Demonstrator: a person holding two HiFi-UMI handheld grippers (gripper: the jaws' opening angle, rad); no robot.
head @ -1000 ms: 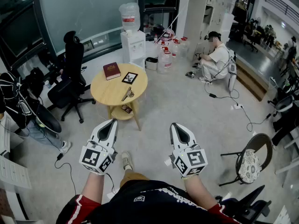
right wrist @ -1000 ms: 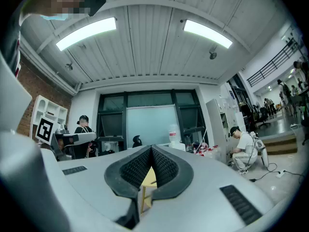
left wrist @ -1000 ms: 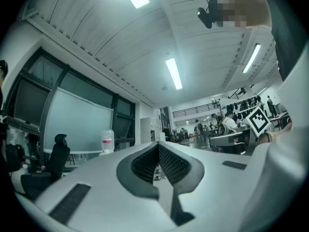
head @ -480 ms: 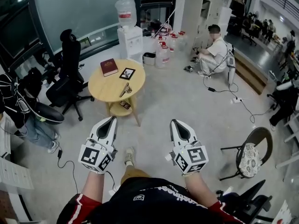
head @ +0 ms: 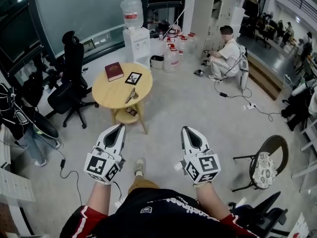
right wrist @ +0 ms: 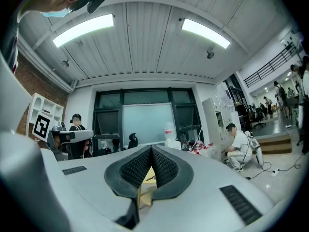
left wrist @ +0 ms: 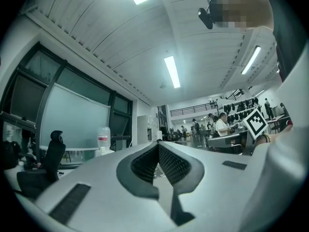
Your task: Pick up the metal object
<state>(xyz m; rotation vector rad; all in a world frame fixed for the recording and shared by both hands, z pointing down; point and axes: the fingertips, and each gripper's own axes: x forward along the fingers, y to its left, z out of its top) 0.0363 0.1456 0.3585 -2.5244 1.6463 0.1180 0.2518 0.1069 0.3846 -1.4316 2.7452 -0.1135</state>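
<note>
Metal object (head: 132, 96) only shows up properly in the head view, lying on the round wooden table (head: 110, 97) by a dark red book (head: 114, 71) and a framed picture (head: 133, 78), well apart from both grippers. The right gripper view just catches a yellow sliver of tabletop past its tips. Left gripper (head: 120, 128) and right gripper (head: 184, 130) are both pressed together on nothing, over grey floor (head: 198, 108), and the water cooler (head: 137, 43) bottle's red label is too small to read.
</note>
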